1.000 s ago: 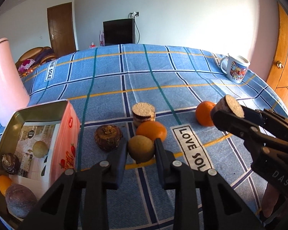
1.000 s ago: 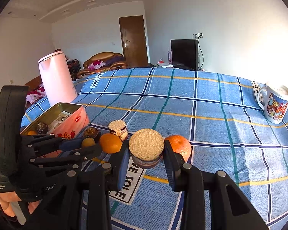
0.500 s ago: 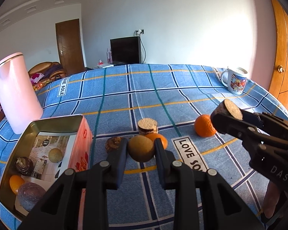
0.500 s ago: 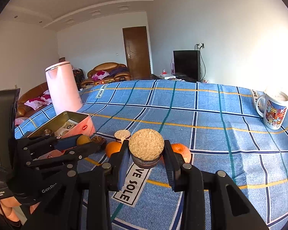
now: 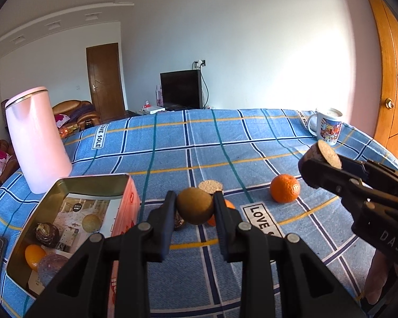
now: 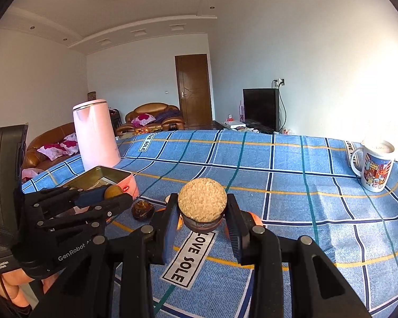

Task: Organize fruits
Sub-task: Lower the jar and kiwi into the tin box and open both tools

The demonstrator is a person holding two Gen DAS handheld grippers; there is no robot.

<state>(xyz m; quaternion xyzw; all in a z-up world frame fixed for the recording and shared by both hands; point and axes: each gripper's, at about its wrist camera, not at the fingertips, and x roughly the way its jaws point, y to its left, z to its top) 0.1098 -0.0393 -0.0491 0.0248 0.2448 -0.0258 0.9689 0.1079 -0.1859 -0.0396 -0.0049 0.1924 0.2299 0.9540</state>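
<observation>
My left gripper [image 5: 195,209] is shut on a round brown-green kiwi [image 5: 195,206], held above the table right of the open pink tin [image 5: 92,182]. The tin holds an orange [image 5: 34,256], a dark fruit [image 5: 46,234], a purple fruit [image 5: 53,265] and a small yellow-green one [image 5: 91,222]. My right gripper [image 6: 202,212] is shut on a round sesame-topped cake [image 6: 202,204], lifted above the cloth; it also shows at the right of the left wrist view [image 5: 322,155]. An orange [image 5: 284,188], another sesame cake [image 5: 211,186] and a dark brown fruit [image 6: 142,210] lie on the table.
A tall pink kettle [image 5: 37,140] stands behind the tin at the left. A printed mug [image 5: 327,127] stands at the far right near the table edge. The blue checked tablecloth [image 5: 225,143] covers the table. A wooden door [image 5: 390,84] is at the right.
Both grippers have risen with their loads, so the table and the things on it look lower and farther. The kiwi was lifted off the cloth; the cake stays gripped.
</observation>
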